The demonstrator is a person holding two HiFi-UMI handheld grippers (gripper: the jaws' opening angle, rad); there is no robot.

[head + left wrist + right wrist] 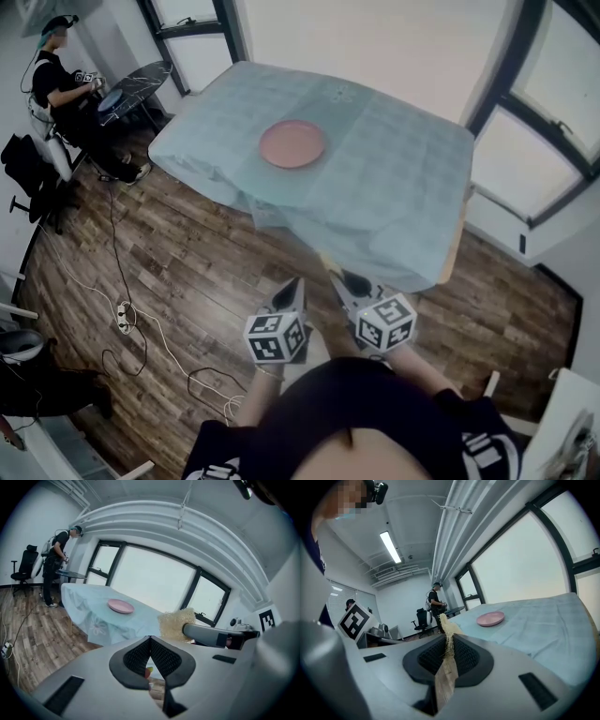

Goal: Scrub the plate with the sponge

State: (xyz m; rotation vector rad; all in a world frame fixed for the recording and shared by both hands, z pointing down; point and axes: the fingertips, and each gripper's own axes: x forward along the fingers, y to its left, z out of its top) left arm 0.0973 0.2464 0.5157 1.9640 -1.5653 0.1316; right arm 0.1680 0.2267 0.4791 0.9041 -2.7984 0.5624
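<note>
A pink plate [292, 143] lies on the table's pale blue cloth [394, 187], far ahead of both grippers; it also shows as the plate [121, 605] and the plate [491, 618] in the gripper views. My right gripper [336, 275] [449, 637] is shut on a flat yellowish sponge [447, 641], which sticks out past the jaw tips. From the left gripper view the same sponge [177, 624] appears to the right, clamped in the other gripper. My left gripper [297, 283] [150, 639] is shut with nothing in it. Both are held close to my body, short of the table's near edge.
The cloth hangs over the table's near edge [375, 267]. A person [58, 86] is at a small dark table [136, 86] at the far left, beside a black office chair [28, 169]. Cables and a power strip [124, 319] lie on the wooden floor. Windows line the far wall.
</note>
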